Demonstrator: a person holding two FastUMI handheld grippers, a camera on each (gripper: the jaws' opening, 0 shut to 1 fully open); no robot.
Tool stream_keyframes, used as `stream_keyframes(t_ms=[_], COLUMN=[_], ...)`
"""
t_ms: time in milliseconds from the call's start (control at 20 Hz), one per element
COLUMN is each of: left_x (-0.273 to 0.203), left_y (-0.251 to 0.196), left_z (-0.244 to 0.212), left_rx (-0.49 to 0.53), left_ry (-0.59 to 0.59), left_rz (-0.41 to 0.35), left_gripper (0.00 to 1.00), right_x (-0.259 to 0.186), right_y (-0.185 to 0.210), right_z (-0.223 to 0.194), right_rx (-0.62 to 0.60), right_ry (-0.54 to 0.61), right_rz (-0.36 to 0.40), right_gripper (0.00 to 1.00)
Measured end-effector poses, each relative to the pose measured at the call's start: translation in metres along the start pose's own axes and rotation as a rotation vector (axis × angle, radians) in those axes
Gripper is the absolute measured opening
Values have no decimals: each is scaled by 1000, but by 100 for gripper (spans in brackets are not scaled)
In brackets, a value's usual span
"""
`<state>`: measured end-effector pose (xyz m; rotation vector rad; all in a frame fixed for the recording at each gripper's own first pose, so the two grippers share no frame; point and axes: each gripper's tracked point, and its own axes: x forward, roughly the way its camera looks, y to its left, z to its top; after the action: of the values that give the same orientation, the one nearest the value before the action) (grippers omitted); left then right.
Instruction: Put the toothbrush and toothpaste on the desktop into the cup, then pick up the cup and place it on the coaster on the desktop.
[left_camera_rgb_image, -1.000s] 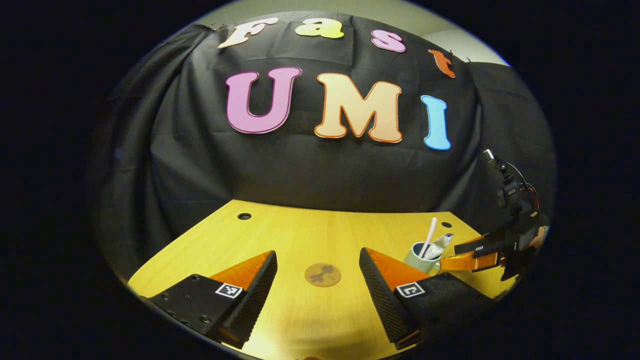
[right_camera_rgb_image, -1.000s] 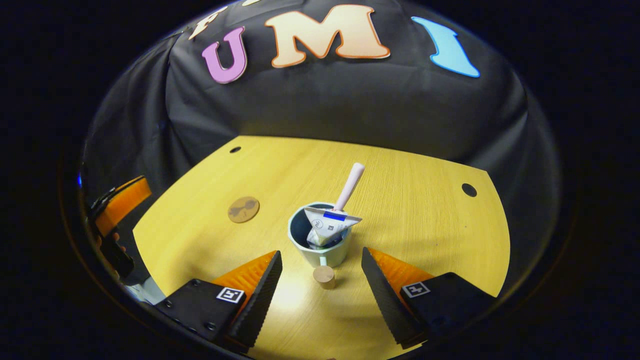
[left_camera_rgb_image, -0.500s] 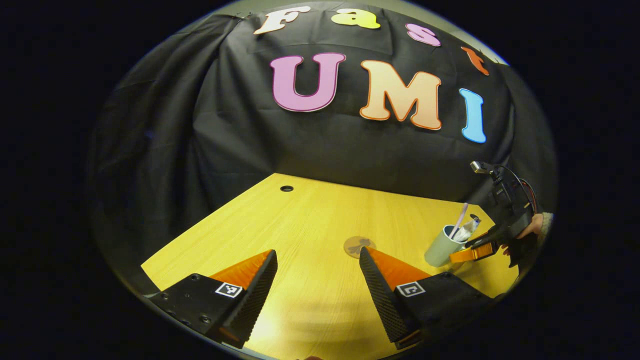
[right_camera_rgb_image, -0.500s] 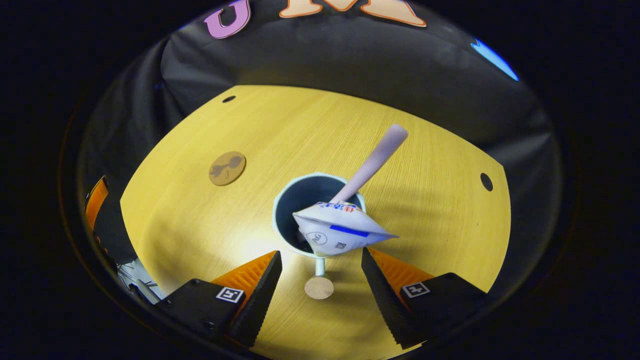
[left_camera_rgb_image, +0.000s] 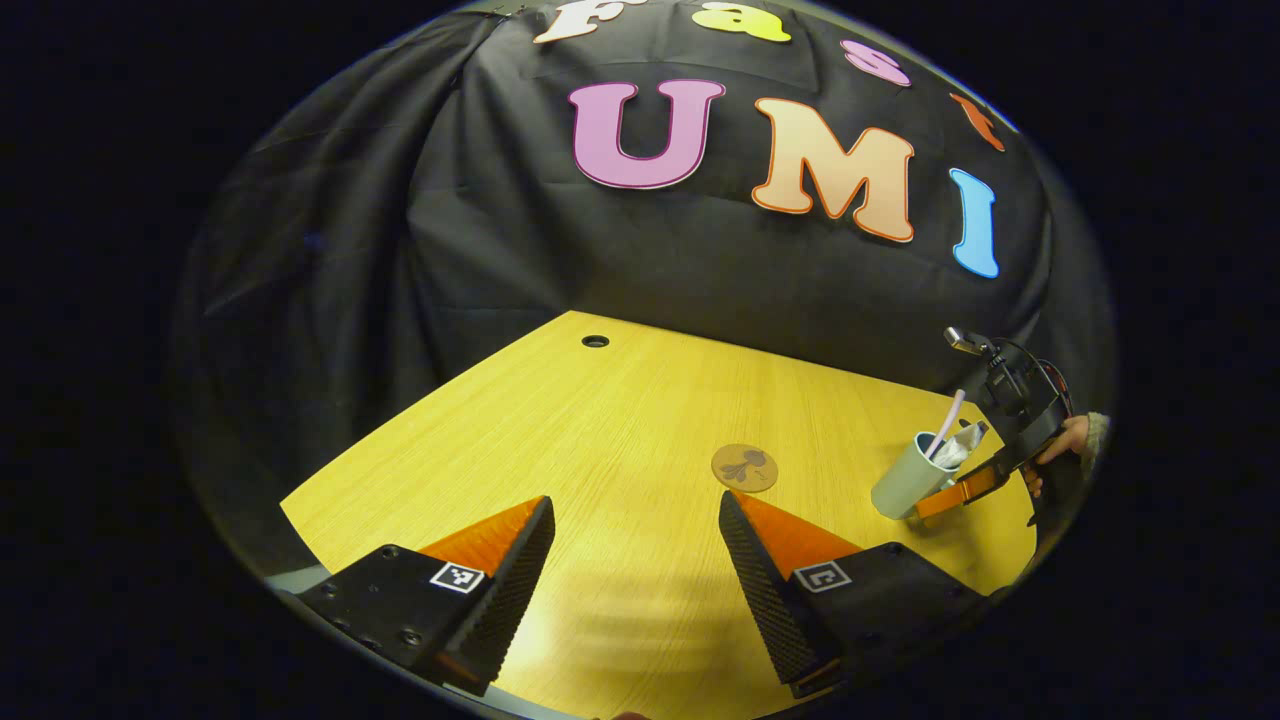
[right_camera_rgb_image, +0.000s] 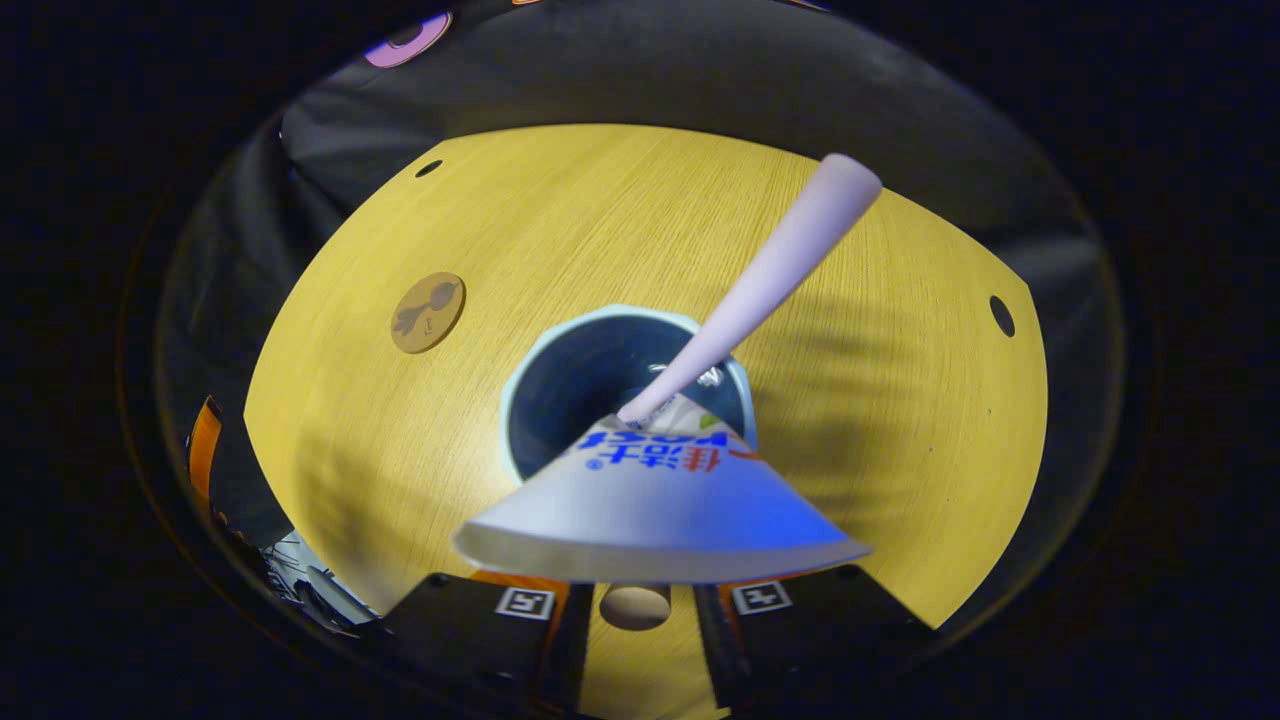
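The left gripper (left_camera_rgb_image: 635, 560) is held low over the tabletop (left_camera_rgb_image: 600, 420), aimed across it, jaws spread wide with nothing between them. The round wooden coaster (left_camera_rgb_image: 745, 467) lies just beyond its right finger.

The right gripper (right_camera_rgb_image: 632, 625) looks steeply down into the pale green cup (right_camera_rgb_image: 530, 370), jaws drawn close on either side of the cup's wooden knob handle (right_camera_rgb_image: 635, 606); whether they press it cannot be told. In the left gripper view a hand (left_camera_rgb_image: 1062, 440) holds that gripper beside the cup.

The pink toothbrush (right_camera_rgb_image: 770, 275) stands in the cup, handle leaning up and away. The toothpaste tube (right_camera_rgb_image: 655, 500) stands beside it, crimped flat end uppermost, bearing blue print.
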<state>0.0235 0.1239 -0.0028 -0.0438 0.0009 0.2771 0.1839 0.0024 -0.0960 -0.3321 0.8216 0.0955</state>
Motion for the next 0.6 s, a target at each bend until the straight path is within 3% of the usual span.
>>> stream_keyframes(t_ms=[50,100,400,600], left_x=[2,5,14,11], left_y=[-1,-3,-22,-23], left_z=[-1,1,1,0], left_rx=[-2,-6,-4,2], left_ry=[1,-3,10,18], left_rz=[-5,-11,-73,-94], left_gripper=[95,95,96,95], right_x=[-3,-3,-5,-12], right_y=[1,1,-1,1], right_z=[2,2,5,11], right_rx=[-7,-19,-49,-92], right_ry=[0,1,-21,-19], right_rz=[-3,-12,-59,-56], right_gripper=[36,32,24,27])
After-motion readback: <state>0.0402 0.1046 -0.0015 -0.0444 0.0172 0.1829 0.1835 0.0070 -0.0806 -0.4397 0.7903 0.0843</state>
